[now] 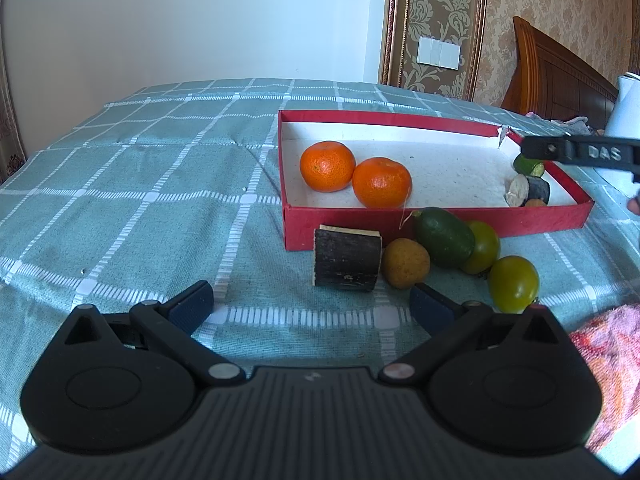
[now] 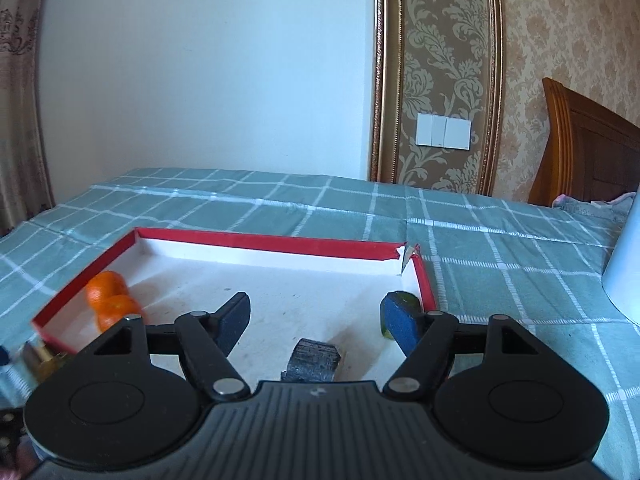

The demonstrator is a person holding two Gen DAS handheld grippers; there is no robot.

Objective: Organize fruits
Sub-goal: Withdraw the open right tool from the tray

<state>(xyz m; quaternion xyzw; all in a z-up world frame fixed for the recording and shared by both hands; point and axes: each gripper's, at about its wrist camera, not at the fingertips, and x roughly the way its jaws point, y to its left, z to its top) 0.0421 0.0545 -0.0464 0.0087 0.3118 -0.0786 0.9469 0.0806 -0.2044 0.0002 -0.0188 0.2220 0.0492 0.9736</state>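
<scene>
The left gripper (image 1: pixel 312 304) is showing black plastic arms, round black discs, silver screws and blue ridged pads (image 1: pixel 191 307). The right gripper (image 2: pixel 316 322) is looking the same, wearing white "DAS" letters.

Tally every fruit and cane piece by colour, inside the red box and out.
Orange: 2, mandarins, both in the box.
Green: 4, avocado and two tomatoes outside, one piece inside.
Yellow-brown: 2, one outside, one inside, mostly hidden.
Black: 2, cane chunks, one outside, one inside.
Total: 10.
</scene>
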